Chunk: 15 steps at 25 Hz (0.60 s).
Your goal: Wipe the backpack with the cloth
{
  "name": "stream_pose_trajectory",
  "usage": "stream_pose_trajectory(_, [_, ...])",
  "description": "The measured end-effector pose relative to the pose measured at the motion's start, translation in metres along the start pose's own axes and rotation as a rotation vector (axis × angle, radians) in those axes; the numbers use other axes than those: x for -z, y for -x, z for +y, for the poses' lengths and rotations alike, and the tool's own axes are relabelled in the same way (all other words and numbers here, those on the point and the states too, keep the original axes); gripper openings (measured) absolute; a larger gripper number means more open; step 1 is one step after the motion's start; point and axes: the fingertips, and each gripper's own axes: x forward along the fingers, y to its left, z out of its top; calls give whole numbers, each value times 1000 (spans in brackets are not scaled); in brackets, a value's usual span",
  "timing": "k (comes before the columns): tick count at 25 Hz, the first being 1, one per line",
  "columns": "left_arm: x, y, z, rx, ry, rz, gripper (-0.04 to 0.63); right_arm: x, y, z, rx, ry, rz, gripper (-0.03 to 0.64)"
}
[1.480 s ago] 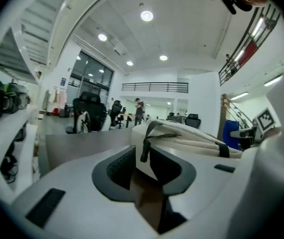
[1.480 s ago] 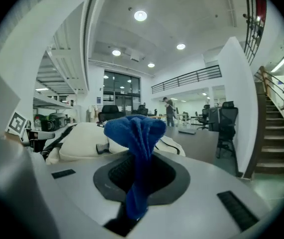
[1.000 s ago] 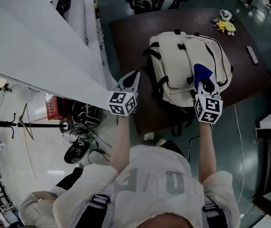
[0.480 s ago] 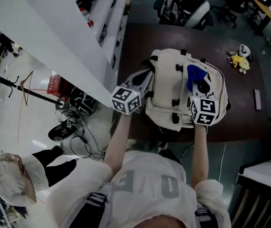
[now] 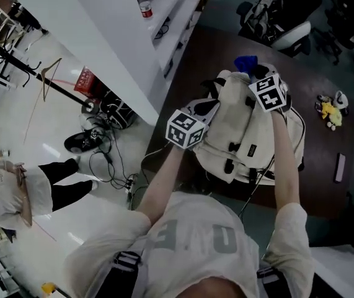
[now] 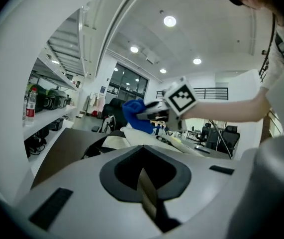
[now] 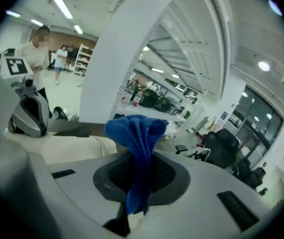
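Head view: the right gripper (image 5: 255, 74) pinches the blue cloth (image 5: 246, 61) at the cream backpack's (image 5: 242, 135) far end; the left gripper (image 5: 205, 108), jaws together, sits just beside it.

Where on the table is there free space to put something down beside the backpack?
Bare table lies between the backpack and the yellow toy, and on the far side toward the chairs. The backpack's left side is crowded: the left gripper is there, close to the table edge.
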Motion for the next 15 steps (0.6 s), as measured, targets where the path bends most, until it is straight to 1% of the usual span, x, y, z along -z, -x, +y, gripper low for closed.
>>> stream_pose_trajectory(2, [4,-3,0,6,-1,5,5,0,-33,14,-91,152,80,38])
stream_pose_trajectory(4, [3,-5,1,25,17,-9,5,10,-57,32,-186,299,165,38])
stream_pose_trajectory(6, [3,-6,2,44,36,-16,5,24,-70,47,-252,396,222,38])
stream_pose_trajectory(7, [4,-7,1,50,41,-16,5,28,-72,51,-268,410,230,37])
stream_pose_trajectory(8, [4,-7,1,53,44,-15,5,30,-73,53,-282,401,227,38])
stream_pose_trajectory(10, [6,-6,2,53,44,-19,5,29,-70,55,-328,353,213,38])
stream_pose_trajectory(11, [6,-5,2,51,43,-21,5,27,-68,57,-350,345,207,37])
stream_pose_trajectory(13, [8,-5,2,51,41,-23,5,26,-61,62,-365,387,212,37])
stream_pose_trajectory(15, [9,-5,2,58,42,-27,5,26,-55,67,-339,462,237,37])
